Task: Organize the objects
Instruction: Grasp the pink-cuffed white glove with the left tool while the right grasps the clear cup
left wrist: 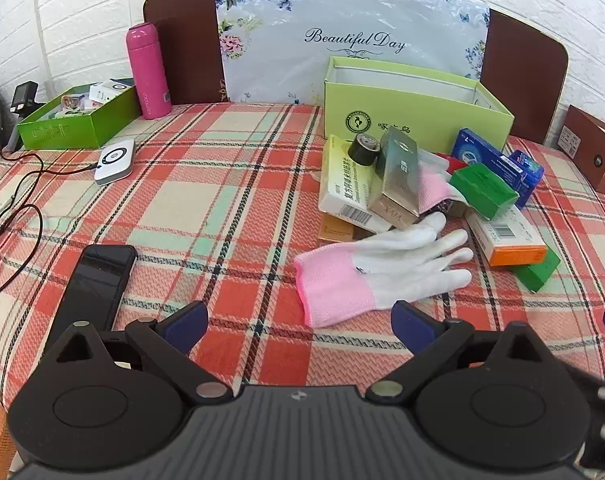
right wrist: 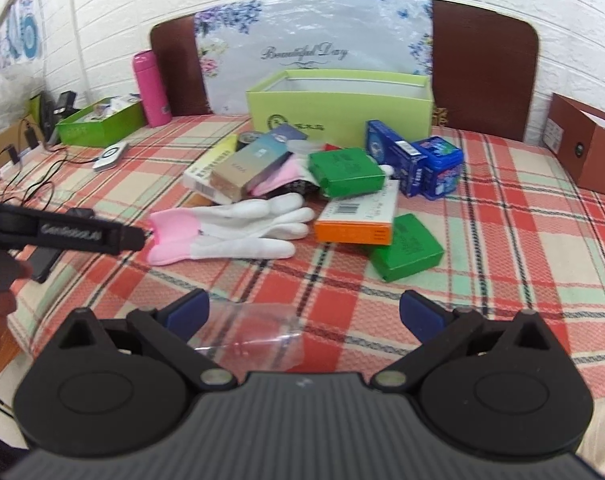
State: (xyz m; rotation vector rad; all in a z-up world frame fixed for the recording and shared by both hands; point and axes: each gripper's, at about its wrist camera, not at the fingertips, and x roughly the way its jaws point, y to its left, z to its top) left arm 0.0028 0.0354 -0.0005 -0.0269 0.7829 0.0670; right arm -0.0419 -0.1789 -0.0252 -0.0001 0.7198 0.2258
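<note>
- Left gripper (left wrist: 300,320) hovers low over the plaid-covered counter (left wrist: 222,184), fingers spread wide and holding nothing; right gripper (right wrist: 304,312) hangs likewise, fingers apart and empty, with a clear plastic wrapper (right wrist: 258,336) lying between them.
- Just ahead of the left gripper lies the white-and-pink glove (left wrist: 378,270), flat, pink cuff nearest. It looks like the likely first pick.
- To take it well: come down over the cuff, where the knit is thickest, and pinch the fabric, not the cloth beneath.
- Beyond it sits the jumble: boxes leaning on each other, a black roll (left wrist: 364,149), 2 green boxes (right wrist: 344,172) and blue packs (right wrist: 414,166). Lift top pieces first so nothing slides.
- Farthest, the open light-green box (left wrist: 414,108) stands against the headboard, probably the destination.
</note>
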